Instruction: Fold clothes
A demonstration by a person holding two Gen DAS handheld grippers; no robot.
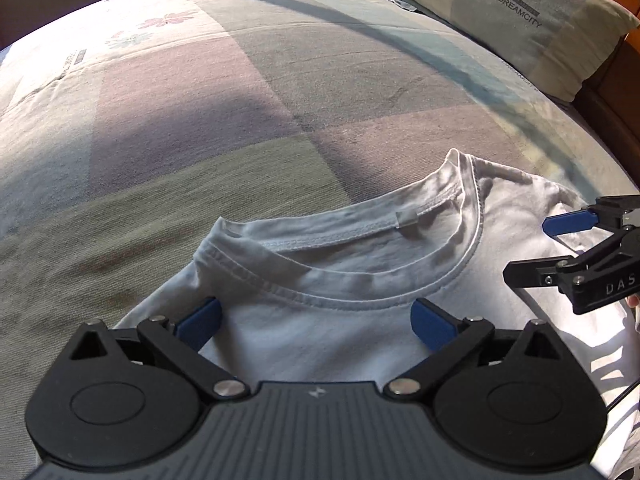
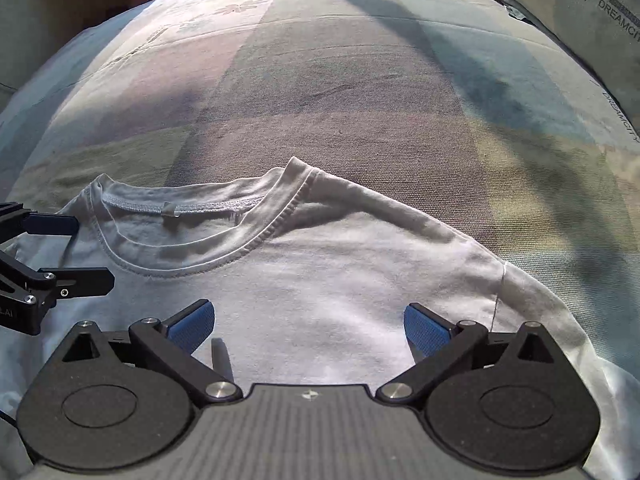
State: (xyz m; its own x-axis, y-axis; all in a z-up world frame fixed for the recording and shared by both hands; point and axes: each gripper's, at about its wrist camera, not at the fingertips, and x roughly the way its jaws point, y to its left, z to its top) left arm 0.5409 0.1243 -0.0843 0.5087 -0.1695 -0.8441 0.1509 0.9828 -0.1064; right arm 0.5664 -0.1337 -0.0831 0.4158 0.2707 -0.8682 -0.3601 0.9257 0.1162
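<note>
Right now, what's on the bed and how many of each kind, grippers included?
White T-shirt: 1
Pillow: 1
Grippers: 2, the left gripper and the right gripper, both open over the shirt
Total: 4

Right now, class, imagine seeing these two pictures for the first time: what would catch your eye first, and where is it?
First comes the white T-shirt, lying flat on the patchwork bedspread with its round collar facing away from the cameras. Next, the two claws with blue pads: the left claw and the right claw both hang open over the shirt's chest, side by side. A pillow printed DREAMCITY sits at the far right corner.
</note>
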